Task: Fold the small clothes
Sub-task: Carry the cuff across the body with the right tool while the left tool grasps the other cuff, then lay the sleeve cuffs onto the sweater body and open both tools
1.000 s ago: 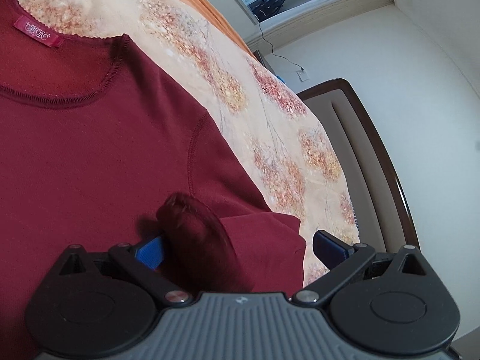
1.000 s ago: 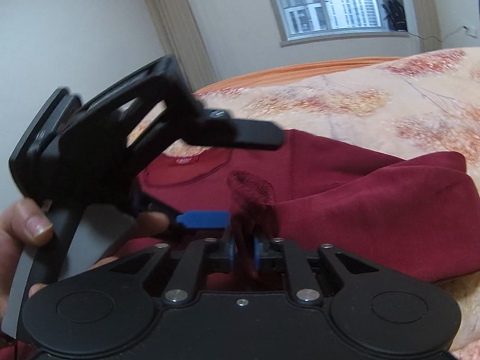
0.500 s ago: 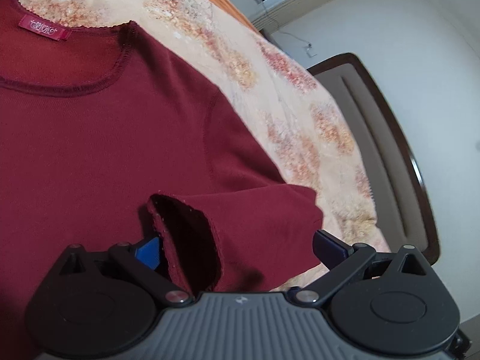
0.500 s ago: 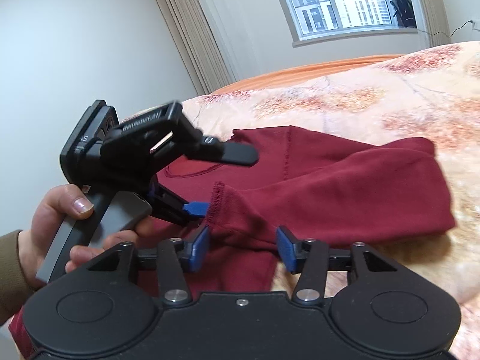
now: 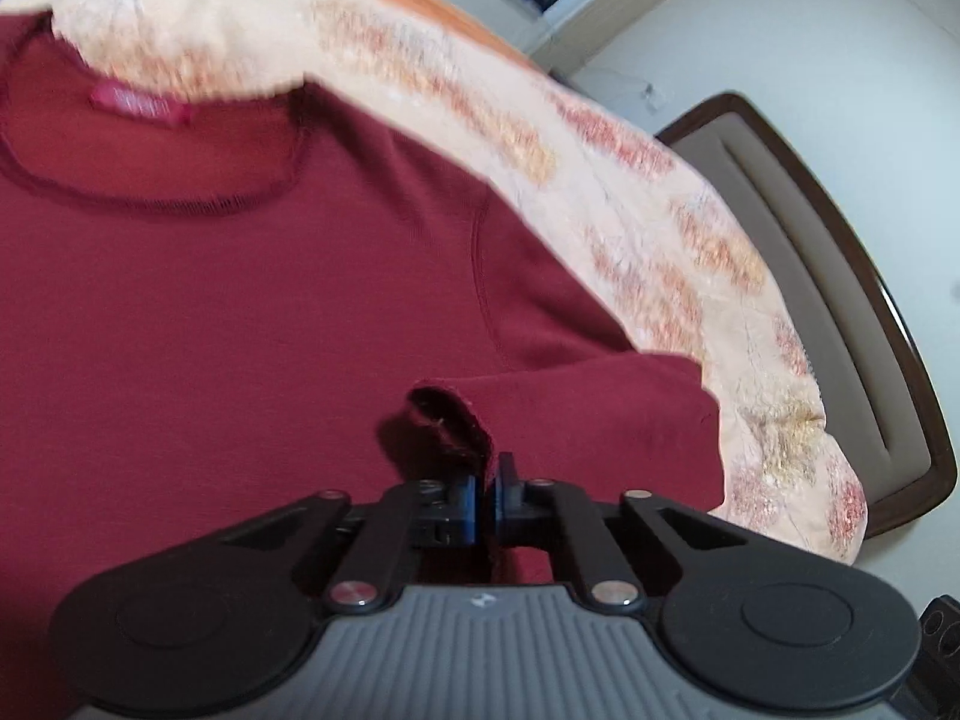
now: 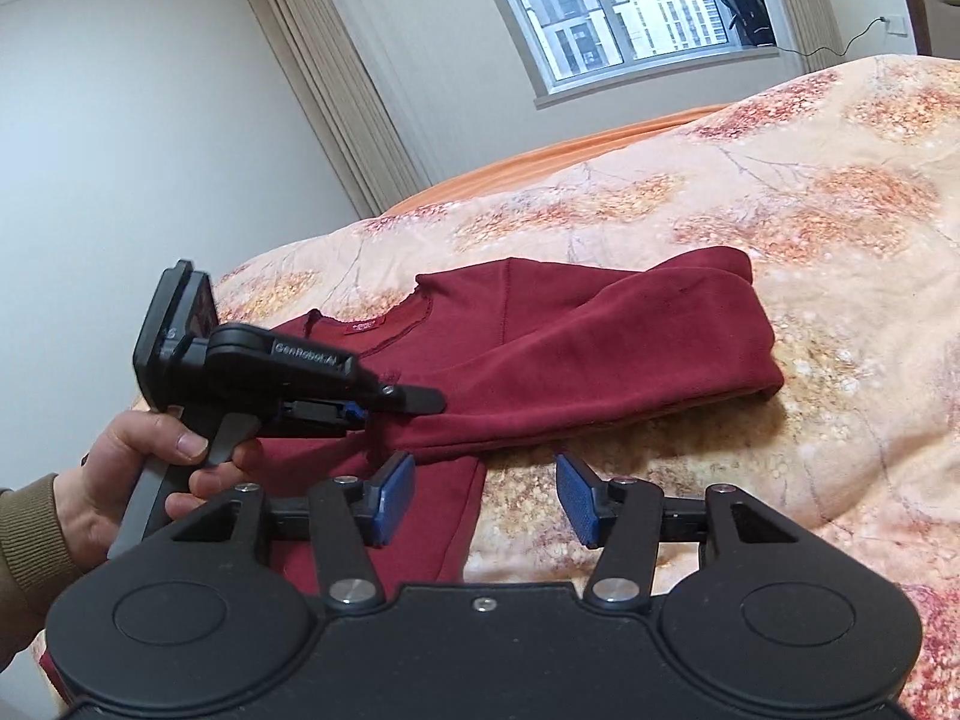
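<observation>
Now left hand-held gripper [image 5: 486, 495] clamped on sleeve cuff [image 5: 447, 423]; right hand-held gripper [image 6: 485, 501] open, empty, over floral bedspread [image 6: 810, 228].

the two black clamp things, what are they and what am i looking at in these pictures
They are hand-held grippers, one in each of a person's hands, each with a camera looking along its fingers. A dark red top lies on a flowered bedspread, one sleeve folded across it. The left gripper's own view shows the left gripper shut on the sleeve's cuff. The right gripper's view shows the right gripper open with nothing between its blue pads, which have just been opening, and the hand with the left gripper.
</observation>
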Action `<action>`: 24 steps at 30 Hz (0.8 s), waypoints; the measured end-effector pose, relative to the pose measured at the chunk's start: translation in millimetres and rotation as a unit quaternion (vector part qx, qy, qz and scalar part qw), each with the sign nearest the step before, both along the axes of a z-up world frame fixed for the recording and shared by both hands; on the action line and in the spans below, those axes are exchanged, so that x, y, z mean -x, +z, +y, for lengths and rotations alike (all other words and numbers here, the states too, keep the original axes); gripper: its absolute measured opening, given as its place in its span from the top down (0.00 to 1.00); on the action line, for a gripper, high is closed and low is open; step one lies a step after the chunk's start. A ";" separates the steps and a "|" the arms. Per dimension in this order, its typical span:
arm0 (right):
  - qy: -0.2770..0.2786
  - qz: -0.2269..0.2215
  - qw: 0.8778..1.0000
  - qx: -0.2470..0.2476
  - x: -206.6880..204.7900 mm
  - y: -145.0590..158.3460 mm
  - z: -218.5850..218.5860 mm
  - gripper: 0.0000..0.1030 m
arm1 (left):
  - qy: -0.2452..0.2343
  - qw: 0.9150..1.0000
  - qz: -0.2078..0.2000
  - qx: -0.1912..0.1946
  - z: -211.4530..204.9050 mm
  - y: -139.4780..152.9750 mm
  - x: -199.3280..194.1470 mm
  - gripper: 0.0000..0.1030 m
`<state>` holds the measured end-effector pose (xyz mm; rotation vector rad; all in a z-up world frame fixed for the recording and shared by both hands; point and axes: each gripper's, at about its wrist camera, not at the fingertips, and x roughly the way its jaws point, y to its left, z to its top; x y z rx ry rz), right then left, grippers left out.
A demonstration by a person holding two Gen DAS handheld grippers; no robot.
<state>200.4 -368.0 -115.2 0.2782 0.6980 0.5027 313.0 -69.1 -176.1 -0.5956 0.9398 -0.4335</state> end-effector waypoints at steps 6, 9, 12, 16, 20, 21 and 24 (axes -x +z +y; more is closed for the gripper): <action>-0.011 -0.001 1.000 -0.002 0.0 6.5 -2.9 0.46 | 0.049 0.997 -0.053 0.013 45.3 31.8 12.9 0.97; -0.016 -0.001 1.000 -0.002 -0.1 8.7 -2.9 0.46 | 0.081 0.994 -0.069 0.003 85.8 47.6 17.9 0.97; -0.019 0.003 1.000 -0.003 -2.1 9.1 -1.5 0.46 | 0.126 0.989 -0.070 -0.036 134.4 55.1 24.3 0.97; -0.019 0.007 1.000 -0.001 -6.4 8.1 2.3 0.46 | 0.193 0.976 -0.043 -0.088 194.1 52.6 31.4 0.97; -0.022 0.011 1.000 -0.001 -16.0 3.9 5.7 0.46 | 0.223 0.968 -0.021 -0.110 228.5 48.5 37.8 0.97; -0.026 0.013 1.000 -0.002 -19.9 2.6 5.7 0.46 | 0.227 0.966 -0.018 -0.118 233.7 46.8 40.6 0.97; -0.041 0.018 0.999 -0.022 -39.7 1.6 2.7 0.46 | 0.237 0.961 -0.009 -0.144 235.0 41.4 42.9 0.97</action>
